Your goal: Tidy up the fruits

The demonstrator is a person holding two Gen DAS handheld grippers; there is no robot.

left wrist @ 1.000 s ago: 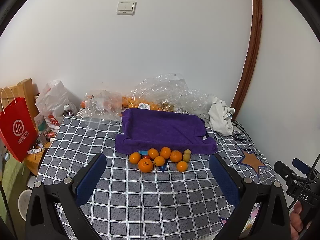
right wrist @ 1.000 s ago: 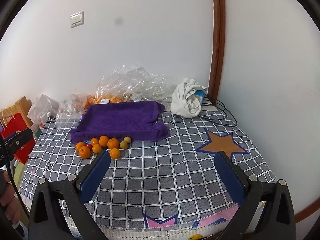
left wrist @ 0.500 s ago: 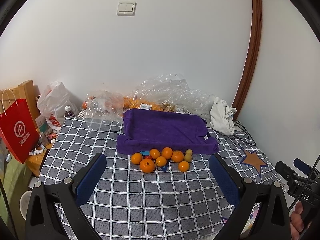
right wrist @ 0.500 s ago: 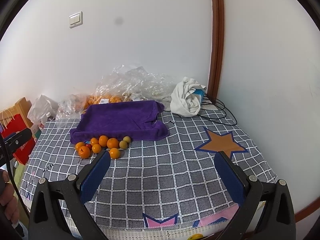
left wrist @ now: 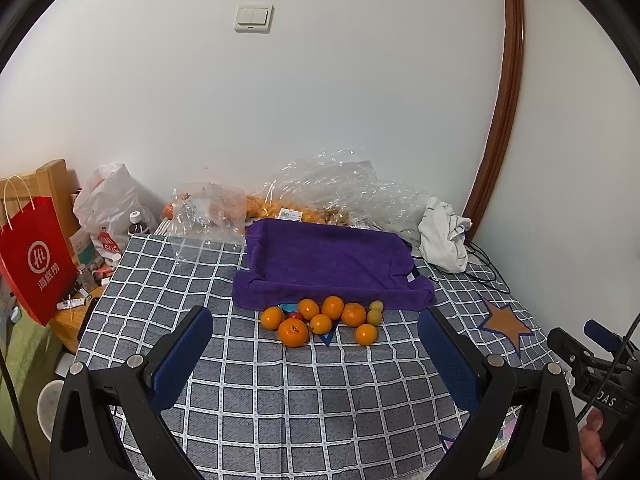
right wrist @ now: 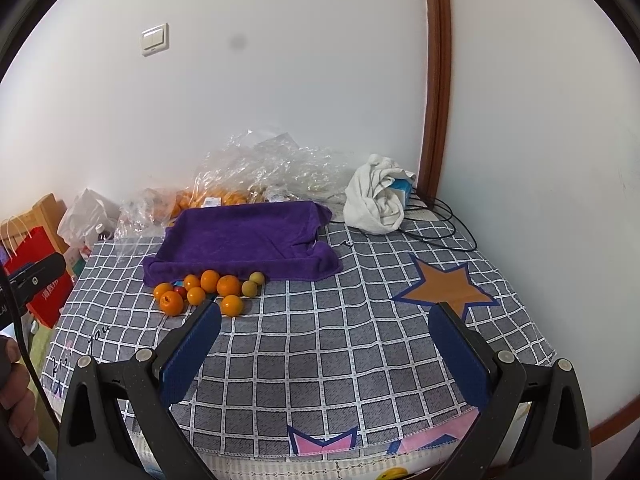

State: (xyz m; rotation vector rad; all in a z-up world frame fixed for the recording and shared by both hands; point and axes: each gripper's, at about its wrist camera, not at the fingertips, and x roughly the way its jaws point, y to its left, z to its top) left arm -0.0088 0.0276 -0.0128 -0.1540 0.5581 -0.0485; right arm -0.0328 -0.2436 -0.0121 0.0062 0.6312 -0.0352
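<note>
Several oranges (left wrist: 294, 331) (right wrist: 172, 303), two small yellow-green fruits (left wrist: 375, 312) (right wrist: 249, 289) and a small red fruit (left wrist: 295, 316) lie in a cluster on the checked tablecloth, just in front of a purple towel-lined tray (left wrist: 328, 258) (right wrist: 244, 236). My left gripper (left wrist: 316, 348) is open and empty, above the cloth short of the fruits. My right gripper (right wrist: 326, 328) is open and empty, to the right of the cluster, its left finger (right wrist: 192, 348) near the front orange (right wrist: 232, 305).
Clear plastic bags with more oranges (left wrist: 320, 188) (right wrist: 240, 180) lie behind the tray by the wall. A white cloth (left wrist: 444, 236) (right wrist: 378, 196) and black cables (right wrist: 440, 224) are at the back right. A red paper bag (left wrist: 36, 256) stands left of the table.
Both grippers have drifted slightly; the fruits sit a little lower and nearer in the left wrist view. Nothing was taken hold of.
</note>
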